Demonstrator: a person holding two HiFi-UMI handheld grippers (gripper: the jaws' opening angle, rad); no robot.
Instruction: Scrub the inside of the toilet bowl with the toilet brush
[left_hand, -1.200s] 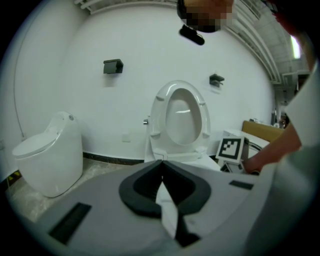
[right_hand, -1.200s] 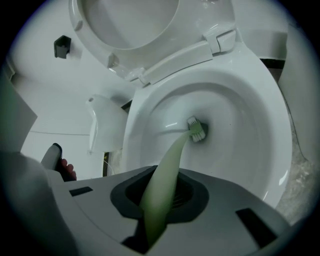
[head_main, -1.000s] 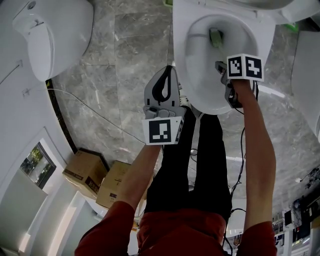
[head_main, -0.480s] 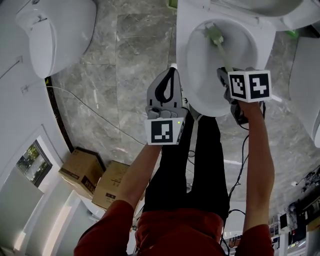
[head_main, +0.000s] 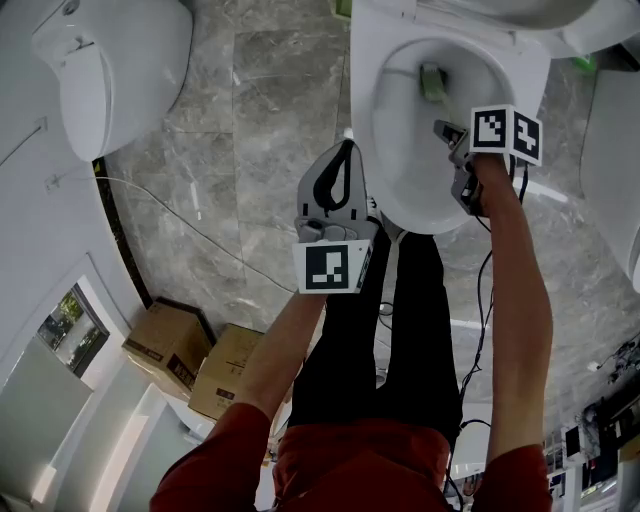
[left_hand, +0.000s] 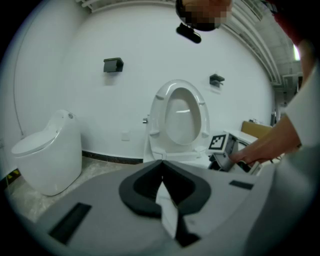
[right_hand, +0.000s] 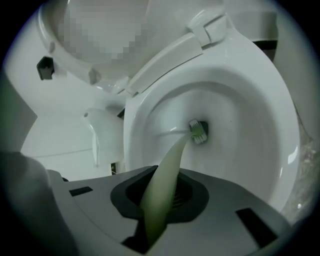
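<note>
Deep in the toilet bowl (right_hand: 245, 150), near the drain: toilet brush (right_hand: 199, 131) head, handle clenched in right gripper (right_hand: 160, 200). Left gripper (left_hand: 162, 172) clamped on nothing, idle alongside. Seemingly mid-scrub; walls and rim probably remaining.

Grey marble floor (head_main: 270, 100), open toilet (head_main: 378, 130), closed toilet (head_main: 120, 60), two cardboard boxes (head_main: 168, 345)

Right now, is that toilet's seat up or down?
Up. The white oval toilet seat stands raised behind the white bowl, leaving it open for the pale green toilet brush.
</note>
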